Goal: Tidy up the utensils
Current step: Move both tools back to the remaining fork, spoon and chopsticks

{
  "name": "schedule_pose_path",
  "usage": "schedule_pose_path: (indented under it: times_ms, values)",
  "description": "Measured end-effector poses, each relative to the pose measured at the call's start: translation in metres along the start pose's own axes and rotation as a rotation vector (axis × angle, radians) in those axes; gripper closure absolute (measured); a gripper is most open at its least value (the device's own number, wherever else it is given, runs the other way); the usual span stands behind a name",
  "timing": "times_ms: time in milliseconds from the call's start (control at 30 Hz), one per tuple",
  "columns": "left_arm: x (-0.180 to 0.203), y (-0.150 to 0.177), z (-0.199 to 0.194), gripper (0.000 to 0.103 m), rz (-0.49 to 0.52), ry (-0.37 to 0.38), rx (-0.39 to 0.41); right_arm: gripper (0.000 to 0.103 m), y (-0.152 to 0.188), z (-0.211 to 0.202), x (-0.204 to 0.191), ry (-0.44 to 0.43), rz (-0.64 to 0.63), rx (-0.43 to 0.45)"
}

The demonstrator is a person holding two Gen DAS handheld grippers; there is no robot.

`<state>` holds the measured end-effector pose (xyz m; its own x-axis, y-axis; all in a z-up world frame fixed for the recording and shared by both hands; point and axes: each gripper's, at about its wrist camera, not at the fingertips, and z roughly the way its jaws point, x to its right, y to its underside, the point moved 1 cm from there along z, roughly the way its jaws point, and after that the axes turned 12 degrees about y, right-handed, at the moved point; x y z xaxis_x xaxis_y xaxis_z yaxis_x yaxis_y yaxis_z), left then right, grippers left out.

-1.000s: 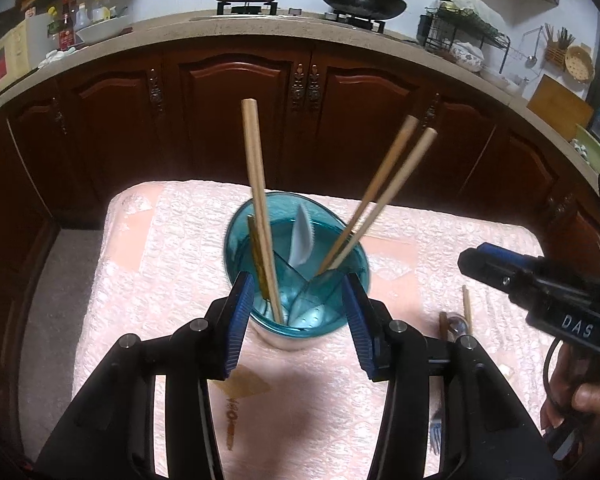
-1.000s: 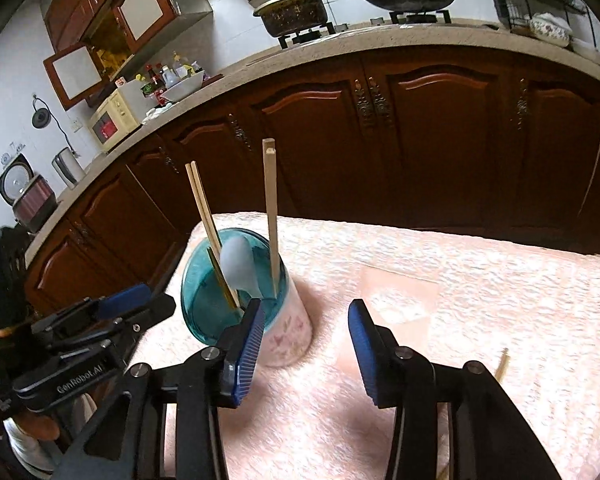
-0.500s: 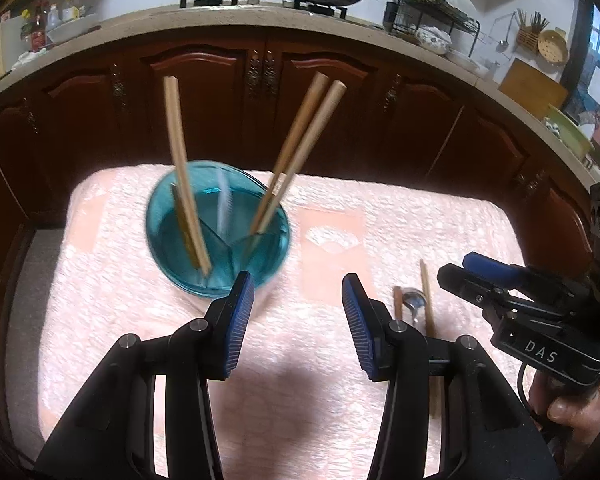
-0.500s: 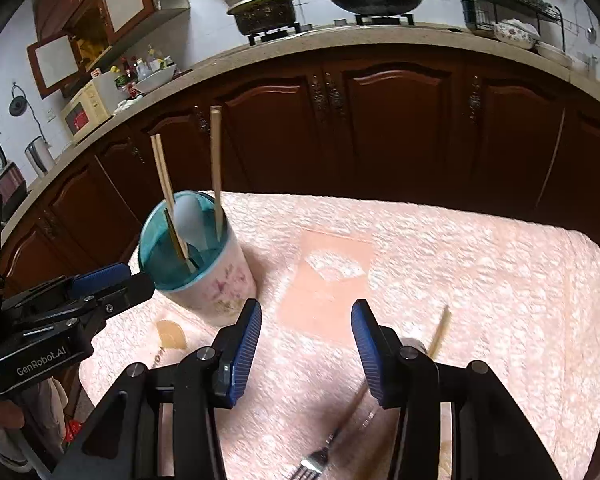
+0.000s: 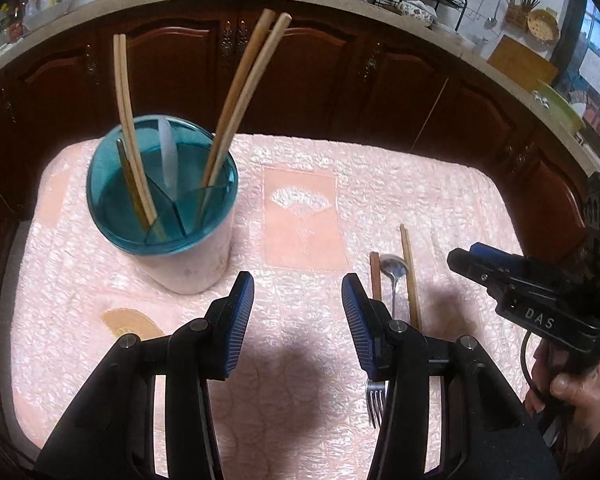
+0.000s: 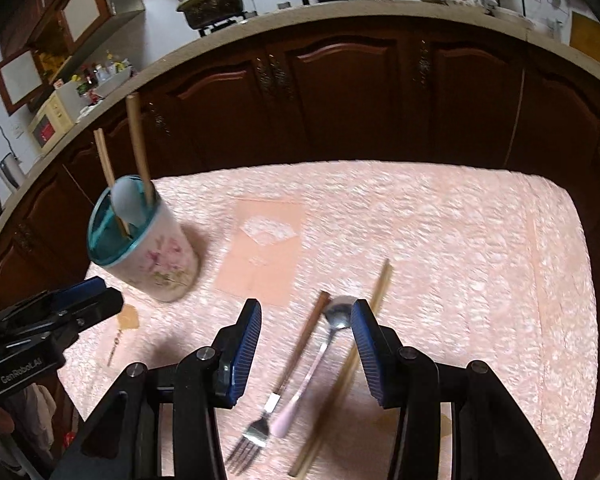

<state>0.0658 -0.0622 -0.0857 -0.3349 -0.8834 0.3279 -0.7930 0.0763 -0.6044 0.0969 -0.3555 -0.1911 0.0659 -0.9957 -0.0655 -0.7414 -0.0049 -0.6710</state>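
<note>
Both my grippers, left (image 5: 298, 322) and right (image 6: 306, 350), hang unclenched, gripping nothing. The fork (image 6: 284, 390), spoon (image 6: 320, 354) and chopstick (image 6: 346, 364) lie on the pink cloth (image 6: 440, 248) under my right one; the holder (image 5: 162, 200) stands apart

on the desk (image 5: 440, 192) the utensil holder (image 5: 188, 256) stands to the left, with chopsticks (image 5: 236, 92) and a spoon (image 5: 168, 156) upright in its separate compartments. well to its right a fork (image 6: 284, 388), a second spoon (image 6: 320, 356) and a loose pair of chopsticks (image 6: 352, 356) lie side by side, the fork leftmost. cabinets (image 6: 340, 92) stand behind the desk.
</note>
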Motion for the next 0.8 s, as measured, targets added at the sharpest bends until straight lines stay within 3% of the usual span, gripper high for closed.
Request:
schedule_pose_path:
  times_ms: [267,400,467,800]
  values:
    - [0.001,0.009,0.019,0.058,0.011,0.019,-0.073,0.058,0.018,0.031,0.024,0.047,0.019,-0.089]
    - [0.002,0.016,0.033,0.058,0.012,0.027,-0.113,0.058,0.026,0.054,0.036,0.01,0.063,-0.136]
    - [0.002,0.019,0.04,0.058,0.018,0.037,-0.131,0.066,0.025,0.066,0.037,-0.01,0.072,-0.164]
    - [0.0,0.021,0.063,0.058,0.021,0.063,-0.181,0.078,0.012,0.118,0.045,0.028,0.092,-0.239]
